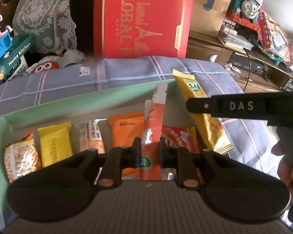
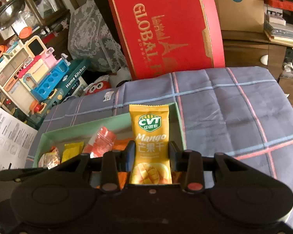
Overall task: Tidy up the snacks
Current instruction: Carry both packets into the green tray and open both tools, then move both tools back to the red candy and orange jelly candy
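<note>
Both grippers hover over the green box [image 1: 54, 105]: left gripper [image 1: 149, 146] fingers pinch the red-orange stick pack [image 1: 153, 128], right gripper [image 2: 151, 152] pinches the mango pack [image 2: 149, 136] at approx. 1 o'clock, so lower each flat into a free gap w/o crushing neighbours.

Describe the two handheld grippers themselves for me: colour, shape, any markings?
Both the left gripper and the right gripper are matte black plastic, with two round domed housings flanking a ribbed centre plate and paired link arms on copper-coloured pivot pins. In the left wrist view the right gripper's body carries white "DAS" lettering. No sleeve shows.
</note>
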`<state>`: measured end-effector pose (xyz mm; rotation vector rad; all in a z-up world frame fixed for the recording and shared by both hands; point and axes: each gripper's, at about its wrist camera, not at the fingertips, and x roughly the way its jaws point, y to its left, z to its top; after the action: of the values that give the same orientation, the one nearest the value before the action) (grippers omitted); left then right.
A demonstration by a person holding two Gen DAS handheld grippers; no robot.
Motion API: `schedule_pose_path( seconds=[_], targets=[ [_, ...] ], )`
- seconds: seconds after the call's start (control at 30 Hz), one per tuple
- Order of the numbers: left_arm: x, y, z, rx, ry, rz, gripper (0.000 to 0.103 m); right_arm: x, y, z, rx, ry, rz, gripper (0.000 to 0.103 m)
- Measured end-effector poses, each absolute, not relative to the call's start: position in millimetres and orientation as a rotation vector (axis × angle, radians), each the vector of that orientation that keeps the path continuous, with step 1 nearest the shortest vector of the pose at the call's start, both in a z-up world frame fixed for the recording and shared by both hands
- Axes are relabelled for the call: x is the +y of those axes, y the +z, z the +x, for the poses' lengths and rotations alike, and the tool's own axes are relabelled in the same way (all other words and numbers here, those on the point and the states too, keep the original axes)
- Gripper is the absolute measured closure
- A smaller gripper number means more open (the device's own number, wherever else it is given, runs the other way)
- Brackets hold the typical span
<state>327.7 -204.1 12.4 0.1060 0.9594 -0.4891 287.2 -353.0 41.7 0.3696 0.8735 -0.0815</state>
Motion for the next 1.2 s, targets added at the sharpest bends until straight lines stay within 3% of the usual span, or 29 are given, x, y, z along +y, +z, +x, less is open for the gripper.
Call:
schedule_pose_path(
  seconds=[0.03,0.07,0.13,0.2,0.37,0.5,1.2],
  targets=[
    [-205,11,328,0.955,-0.477,0.104,0.07,-353,41,289,0.87,-0.077,0.37,0.067],
    [-205,11,329,0.951,-0.459,0.102,0.048,-354,41,292,0.865,-0.077,0.372,0.063],
    [-204,12,328,0.926,-0.432,0.099,0.027,-355,43,292,0.838,-0.093,0.371,0.051],
    [-202,14,325,0.912,-0.42,0.109,0.022,-355,46,288,0.81,-0.097,0.375,0.031],
    [-196,20,314,0.911,-0.422,0.111,0.008,-349,51,273,0.793,-0.104,0.35,0.013],
    [-190,27,295,0.895,-0.421,0.129,0.003,-344,56,257,0.786,-0.103,0.33,0.001],
    [-132,5,168,0.988,-0.435,0.135,0.0,-305,52,130,0.871,-0.069,0.338,0.0]
  ],
)
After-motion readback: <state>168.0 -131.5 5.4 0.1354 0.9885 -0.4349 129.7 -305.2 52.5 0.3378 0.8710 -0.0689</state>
